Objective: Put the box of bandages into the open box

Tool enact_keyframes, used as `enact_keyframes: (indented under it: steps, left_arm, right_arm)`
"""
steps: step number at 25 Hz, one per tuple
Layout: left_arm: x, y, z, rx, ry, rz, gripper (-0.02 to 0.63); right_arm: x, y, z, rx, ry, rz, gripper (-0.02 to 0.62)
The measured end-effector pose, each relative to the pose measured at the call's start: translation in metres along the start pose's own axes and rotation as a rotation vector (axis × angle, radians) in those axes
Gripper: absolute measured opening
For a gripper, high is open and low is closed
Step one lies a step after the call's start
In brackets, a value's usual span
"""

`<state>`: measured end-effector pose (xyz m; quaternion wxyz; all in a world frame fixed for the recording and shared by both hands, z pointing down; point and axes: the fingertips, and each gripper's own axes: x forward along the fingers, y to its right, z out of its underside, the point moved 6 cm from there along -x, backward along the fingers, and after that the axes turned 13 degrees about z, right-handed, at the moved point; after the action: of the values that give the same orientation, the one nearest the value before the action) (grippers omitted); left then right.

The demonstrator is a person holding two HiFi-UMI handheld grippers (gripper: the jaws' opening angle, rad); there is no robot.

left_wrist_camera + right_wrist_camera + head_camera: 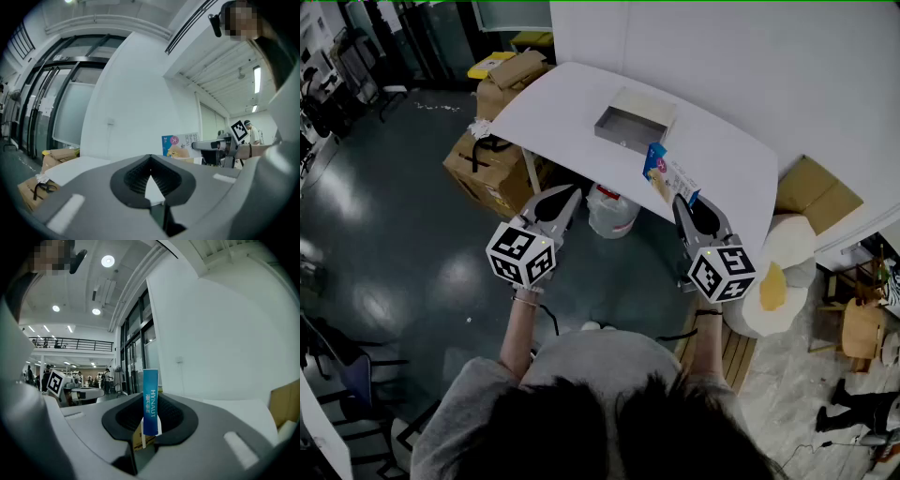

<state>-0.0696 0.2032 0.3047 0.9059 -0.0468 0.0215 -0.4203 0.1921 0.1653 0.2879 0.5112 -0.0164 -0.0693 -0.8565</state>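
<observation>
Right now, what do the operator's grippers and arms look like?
Both the left gripper and right gripper are grey tapered shells with black ribbed pads inside the jaws. Each carries a white cube printed with black square markers at the rear. The person wears a grey short-sleeved shirt; a dark band circles the right wrist.

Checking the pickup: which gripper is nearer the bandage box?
Right. The right gripper is clamped on the bandage box; the left gripper is shut and empty, apart to its left.

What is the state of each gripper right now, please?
Left gripper: closed, nothing between its jaws.
Right gripper: closed on the box of bandages.
</observation>
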Motion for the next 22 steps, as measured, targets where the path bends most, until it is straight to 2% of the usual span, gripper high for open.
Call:
enact_keyframes:
  steps: [13,22]
  left_arm:
    - [0.001,0.001,0.007,-0.004,0.005,-0.019,-0.003]
    - [0.002,0.011,0.012,-0.022,0.003,-0.076,-0.003]
  right_arm:
    - [0.002,0.008,0.006,0.021,0.013,-0.002,0.089]
    - [0.009,0.020,0.007,0.064,0.016,-0.035,0.091]
